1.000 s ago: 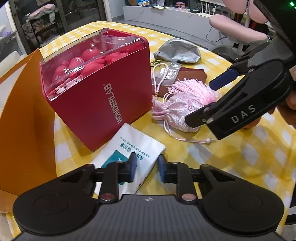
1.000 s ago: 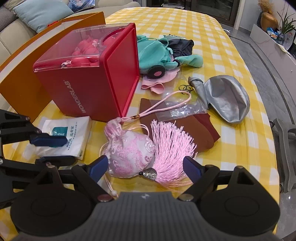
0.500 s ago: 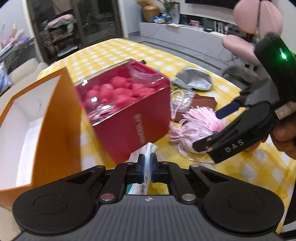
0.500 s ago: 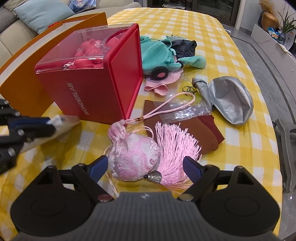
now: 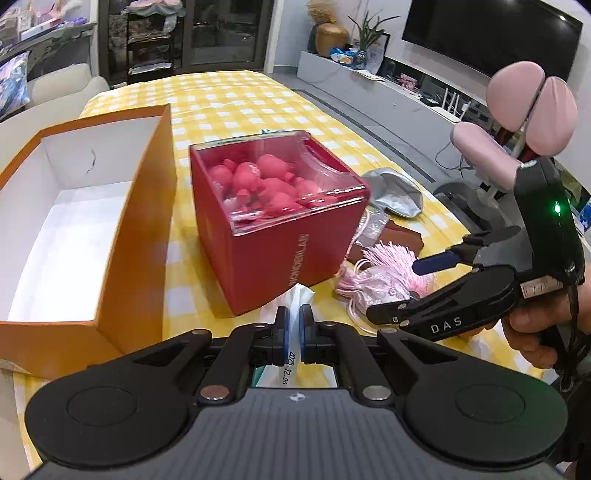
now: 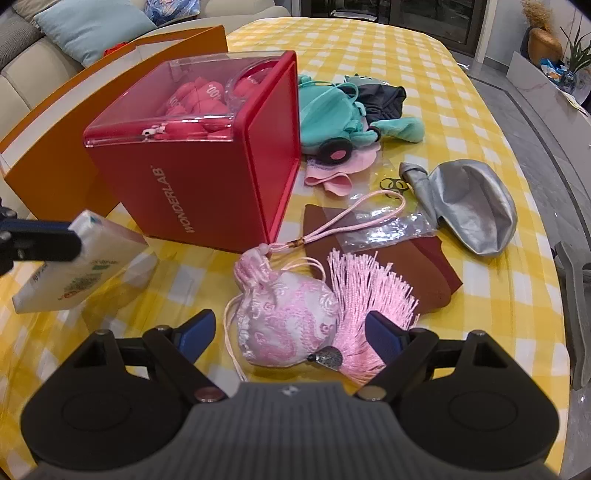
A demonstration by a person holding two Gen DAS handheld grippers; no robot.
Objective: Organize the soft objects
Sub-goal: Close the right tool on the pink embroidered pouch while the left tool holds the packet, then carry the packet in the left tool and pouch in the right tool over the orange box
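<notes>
Moved: tissue pack (image 5: 295, 299) lifted off table.
Left gripper (image 5: 291, 334): clamped on pack.
Right gripper (image 6: 291, 328): jaws wide, empty.
Left: pouch (image 6: 286, 321), rest.

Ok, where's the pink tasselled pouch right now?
In the right wrist view the pink pouch lies on the yellow checked tablecloth between the open right gripper's fingers, just in front of the red box, its tassel over the brown cloth.

A pink chair (image 5: 532, 110) and television (image 5: 491, 33) stand beyond the checked tablecloth (image 5: 229, 96).
</notes>
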